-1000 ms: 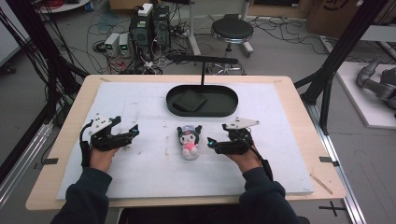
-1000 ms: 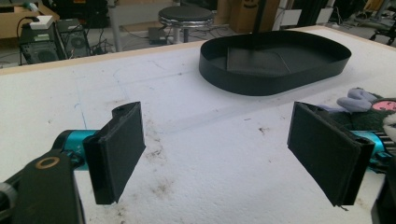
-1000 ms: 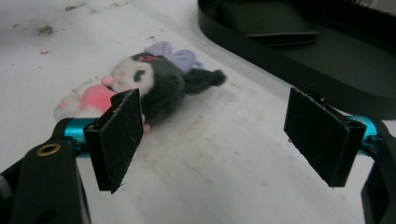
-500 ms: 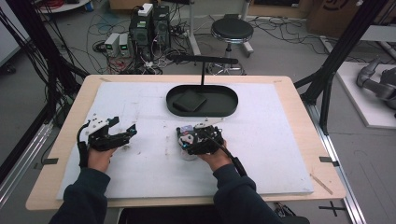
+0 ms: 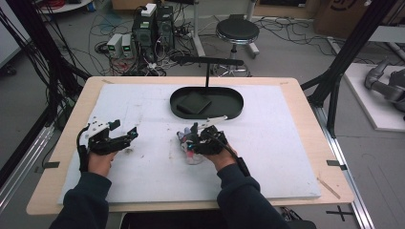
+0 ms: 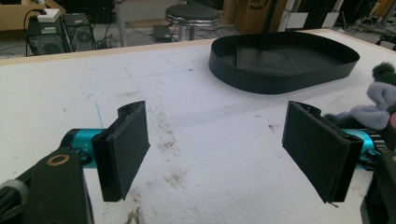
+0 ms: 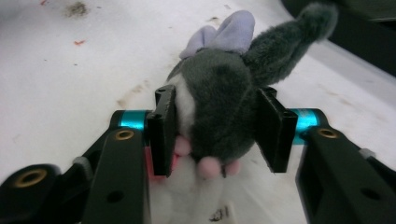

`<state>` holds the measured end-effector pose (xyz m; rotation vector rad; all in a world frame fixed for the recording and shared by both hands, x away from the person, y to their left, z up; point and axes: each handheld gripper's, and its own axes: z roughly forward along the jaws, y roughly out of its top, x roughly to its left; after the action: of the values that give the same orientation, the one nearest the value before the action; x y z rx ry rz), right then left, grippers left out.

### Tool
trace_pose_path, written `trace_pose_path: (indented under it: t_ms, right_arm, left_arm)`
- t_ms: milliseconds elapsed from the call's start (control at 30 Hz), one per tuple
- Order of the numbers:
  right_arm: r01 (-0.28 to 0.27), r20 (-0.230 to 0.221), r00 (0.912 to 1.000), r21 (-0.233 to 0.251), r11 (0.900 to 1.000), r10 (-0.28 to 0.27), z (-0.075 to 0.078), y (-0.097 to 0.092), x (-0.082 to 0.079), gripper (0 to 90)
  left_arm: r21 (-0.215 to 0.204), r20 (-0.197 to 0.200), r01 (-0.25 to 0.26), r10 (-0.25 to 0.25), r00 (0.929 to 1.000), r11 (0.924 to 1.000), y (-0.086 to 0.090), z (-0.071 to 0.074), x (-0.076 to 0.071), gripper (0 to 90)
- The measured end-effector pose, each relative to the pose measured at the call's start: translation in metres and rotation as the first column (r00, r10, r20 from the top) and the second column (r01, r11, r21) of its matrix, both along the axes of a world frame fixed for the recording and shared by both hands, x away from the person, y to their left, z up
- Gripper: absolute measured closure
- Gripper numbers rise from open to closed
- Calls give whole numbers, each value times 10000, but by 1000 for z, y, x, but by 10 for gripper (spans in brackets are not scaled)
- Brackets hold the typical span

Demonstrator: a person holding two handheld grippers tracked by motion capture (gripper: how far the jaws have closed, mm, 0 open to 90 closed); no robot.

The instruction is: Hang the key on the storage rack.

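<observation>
Right gripper: black flat rectangular jaws on teal barrels, one on each side of the plush toy, pads touching or pressed into the fur at both flanks of its head. The fur bulges a little past the jaws. Toy is soft, fuzzy dark grey with a white face patch, pink bits below, a lilac bow and a dark ear sticking up. In the high view the right gripper sits over the plush toy near the middle of the white mat, just in front of the black tray; whether the toy is lifted or resting on the mat, cannot tell.

Left gripper: jaws wide apart, nothing between them, pads matte black with a fine rough face. It hovers low over the mat; in the high view the left gripper is well apart from the toy, on the person's left side.

Mat is white, scuffed and stained with brown specks. Tray is a shallow oval with a thin upright wall, matte black, a dark square sheet lying flat inside. Wooden table edges the mat. A round stool and cables are on the floor beyond.
</observation>
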<state>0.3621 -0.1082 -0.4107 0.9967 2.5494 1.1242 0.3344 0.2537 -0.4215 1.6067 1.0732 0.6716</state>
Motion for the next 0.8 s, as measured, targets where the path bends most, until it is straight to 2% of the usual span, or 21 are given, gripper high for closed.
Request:
trace_pose_path:
  t_ms: [100,133,167,200,267,300,333,400,433,500,533,567,600,667,700,767,800]
  right_arm:
    - [36,-193,9998,318,9995,-30,5,-20,5,551]
    - [-21,-528,9986,500,9987,48,7,-28,7,548]
    - [-225,-1076,9938,669,9975,296,7,-35,11,545]
    - [-164,-1317,9910,668,9976,251,7,-41,13,536]
    - [-93,-1629,9865,362,9993,151,6,-51,17,503]
    - [68,-1511,9885,80,9999,-55,5,-55,18,476]
    - [359,-1186,9922,-177,9992,-378,4,-57,18,433]
    - [1231,-358,9914,-747,9896,-1260,5,-57,17,284]
    - [1822,303,9832,-1034,9778,-1800,6,-55,14,199]
    - [2837,1686,9506,-1316,9498,-2606,11,-50,7,190]
    - [3017,2090,9397,-1330,9441,-2708,13,-48,3,190]
    - [3033,2247,9364,-1324,9436,-2695,14,-46,-1,190]
    - [2954,2304,9376,-1336,9460,-2603,14,-44,-4,190]
    - [2808,2200,9446,-1562,9470,-2437,9,-37,-8,190]
    - [2789,2118,9476,-1841,9425,-2390,4,-33,-9,190]
    - [2915,1907,9497,-2474,9240,-2485,-7,-28,-7,187]
    - [2777,1605,9566,-2501,9275,-2431,-13,-27,-5,187]
  left_arm:
    - [9,7,-29,29,10000,10000,0,0,0,230]
    - [8,3,-24,24,10000,10000,0,0,0,232]
    - [5,10,-3,3,10000,10000,0,0,0,232]
    - [18,9,20,-20,10000,10000,0,0,0,234]
    - [40,-8,35,-35,10000,10000,-1,0,1,237]
    - [42,-7,38,-38,10000,10000,-2,0,1,238]
    - [49,-1,43,-43,10000,10000,-2,0,1,238]
    - [42,8,69,-69,10000,10000,-3,0,1,240]
    - [41,7,70,-70,10000,10000,-3,0,1,240]
    - [58,-14,75,-75,10000,10000,-3,-1,1,241]
    - [41,-15,76,-76,10000,10000,-3,-1,1,241]
    - [39,-14,80,-80,10000,10000,-3,0,1,242]
    - [31,-16,81,-81,10000,10000,-3,0,1,242]
    - [18,-24,82,-82,10000,10000,-3,0,1,242]
    - [23,-31,88,-88,10000,10000,-3,0,0,242]
    - [-2,-20,104,-104,9999,9999,-3,0,0,242]
    - [-5,-21,106,-106,9999,9999,-4,0,0,243]
